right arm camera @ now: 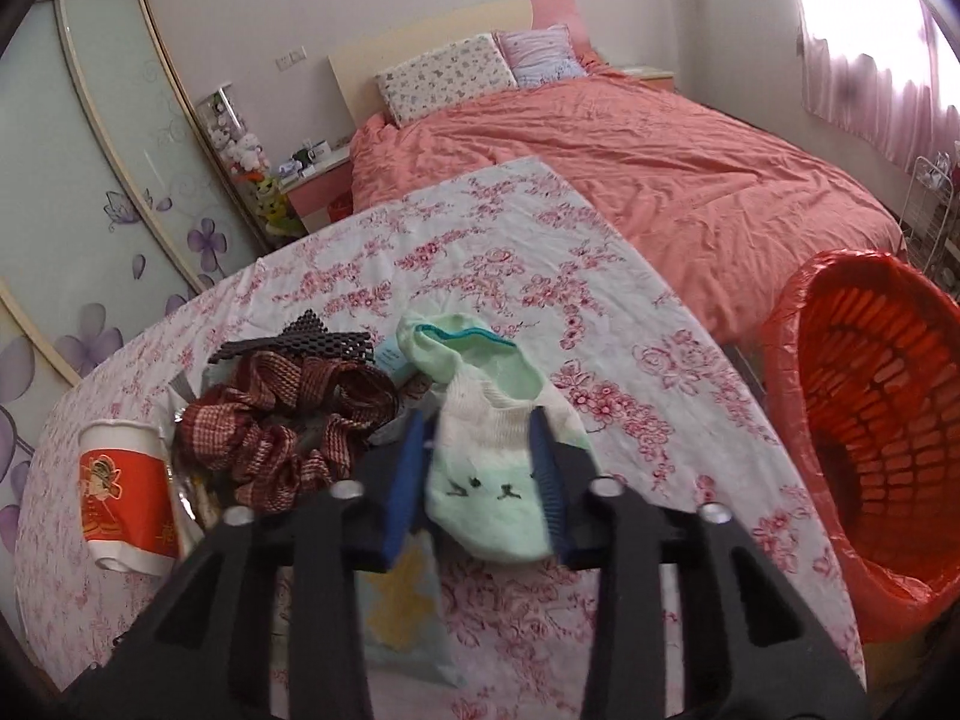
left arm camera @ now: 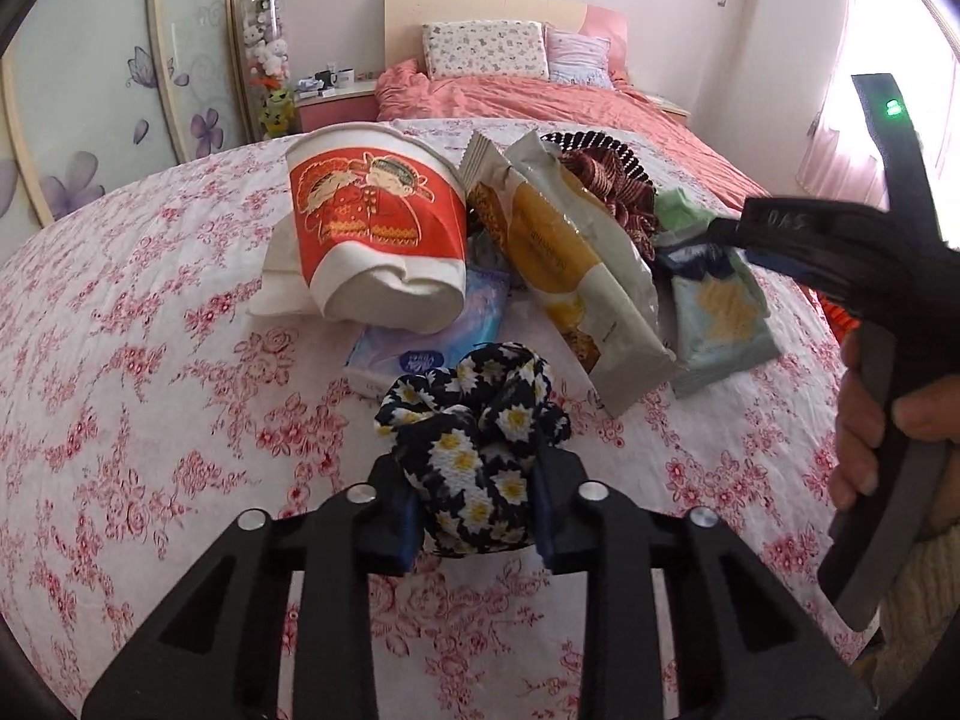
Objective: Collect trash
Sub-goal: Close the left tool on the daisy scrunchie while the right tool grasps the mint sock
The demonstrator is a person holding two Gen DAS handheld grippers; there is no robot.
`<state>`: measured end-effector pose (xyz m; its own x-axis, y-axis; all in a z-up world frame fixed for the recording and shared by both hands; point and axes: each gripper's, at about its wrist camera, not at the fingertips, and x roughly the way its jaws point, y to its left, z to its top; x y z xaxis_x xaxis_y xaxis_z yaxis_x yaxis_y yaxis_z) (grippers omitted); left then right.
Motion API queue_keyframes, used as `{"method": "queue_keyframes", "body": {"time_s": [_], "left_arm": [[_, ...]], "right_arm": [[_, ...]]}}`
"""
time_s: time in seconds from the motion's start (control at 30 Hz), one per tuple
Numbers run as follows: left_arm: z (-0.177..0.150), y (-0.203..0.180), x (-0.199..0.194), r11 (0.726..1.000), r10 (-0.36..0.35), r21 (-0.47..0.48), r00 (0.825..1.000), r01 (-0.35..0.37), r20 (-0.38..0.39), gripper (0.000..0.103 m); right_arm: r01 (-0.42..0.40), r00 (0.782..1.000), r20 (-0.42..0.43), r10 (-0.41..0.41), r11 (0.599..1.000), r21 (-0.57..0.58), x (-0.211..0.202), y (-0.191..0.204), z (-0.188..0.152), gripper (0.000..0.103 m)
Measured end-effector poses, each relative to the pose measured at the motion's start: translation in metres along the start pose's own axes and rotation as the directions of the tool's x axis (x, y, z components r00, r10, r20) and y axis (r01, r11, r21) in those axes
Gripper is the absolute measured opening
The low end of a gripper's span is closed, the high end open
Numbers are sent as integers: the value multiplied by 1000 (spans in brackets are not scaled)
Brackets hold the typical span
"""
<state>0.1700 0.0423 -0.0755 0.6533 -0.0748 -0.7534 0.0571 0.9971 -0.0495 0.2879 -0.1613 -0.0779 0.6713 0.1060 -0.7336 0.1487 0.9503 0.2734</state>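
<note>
- The daisy scrunchie (left arm camera: 474,444) sits pinched between the left tool's (left arm camera: 474,498) fingers, bunched, just above the floral counter (left arm camera: 180,420).
- The mint sock (right arm camera: 492,468) is clamped in the right tool (right arm camera: 480,480), toe toward the camera, long axis running away.
- A red basket (right arm camera: 870,420) stands to the right of the counter.

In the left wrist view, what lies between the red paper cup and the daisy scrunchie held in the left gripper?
A blue tissue pack lies between the red paper cup and the daisy scrunchie, partly under the cup. The left wrist view shows this.
</note>
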Motion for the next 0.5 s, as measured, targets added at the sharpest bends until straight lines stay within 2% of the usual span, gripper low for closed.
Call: {"method": "queue_keyframes", "body": {"time_s": [0.03,0.13,0.5], "left_arm": [[1,0,-1,1000,-2,5,1000,2,4,27],[5,0,-3,1000,-10,7,1000,10,13,25],[18,-12,-34,999,-46,26,995,44,90,24]], "right_arm": [[-5,1000,-7,5,1000,3,3,-3,0,13],[-14,1000,5,14,1000,5,-3,-6,-1,5],[-24,991,135,26,1000,-19,-65,-18,-1,4]]}}
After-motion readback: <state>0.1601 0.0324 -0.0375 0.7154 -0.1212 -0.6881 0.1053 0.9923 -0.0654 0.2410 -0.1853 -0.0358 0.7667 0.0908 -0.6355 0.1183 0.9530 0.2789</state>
